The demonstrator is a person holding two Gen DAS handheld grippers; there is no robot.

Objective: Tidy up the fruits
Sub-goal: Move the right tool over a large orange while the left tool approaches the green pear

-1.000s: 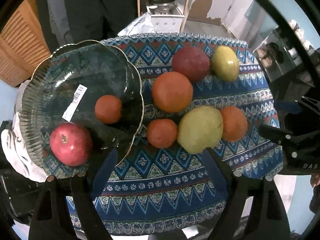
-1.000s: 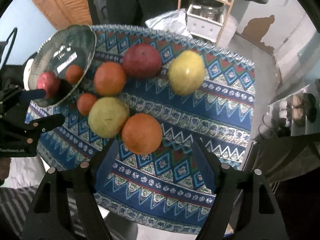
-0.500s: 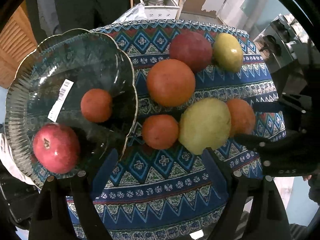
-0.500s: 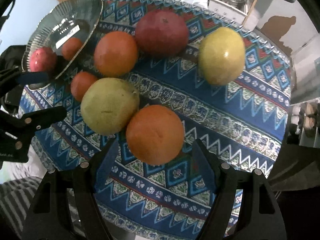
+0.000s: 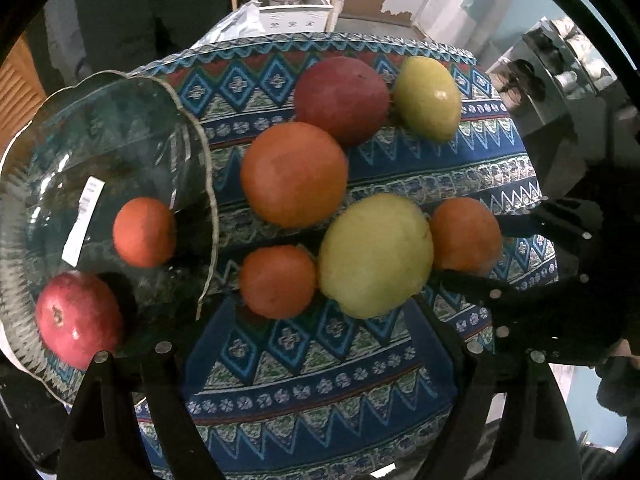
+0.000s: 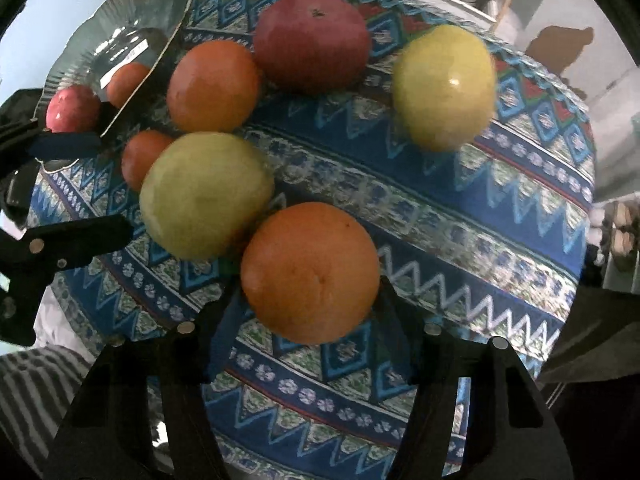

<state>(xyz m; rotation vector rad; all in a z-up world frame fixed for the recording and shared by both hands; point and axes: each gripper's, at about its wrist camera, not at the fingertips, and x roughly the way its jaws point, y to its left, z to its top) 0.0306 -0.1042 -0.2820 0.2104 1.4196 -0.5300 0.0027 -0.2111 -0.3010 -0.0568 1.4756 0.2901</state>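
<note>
- Fingers of your right gripper [image 6: 310, 320] are closing around the big orange [image 6: 310, 272] at lower centre; it sits between them, pads not clearly pressing yet.
- Your left gripper [image 5: 320, 344] hangs spread and empty below the small orange [image 5: 278, 282] and yellow-green fruit [image 5: 376, 256].
- Your glass plate [image 5: 120, 120] lies far left.

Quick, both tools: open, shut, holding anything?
Left tool: open, empty, above the small orange.
Right tool: closing around the big orange, not gripping yet.
</note>
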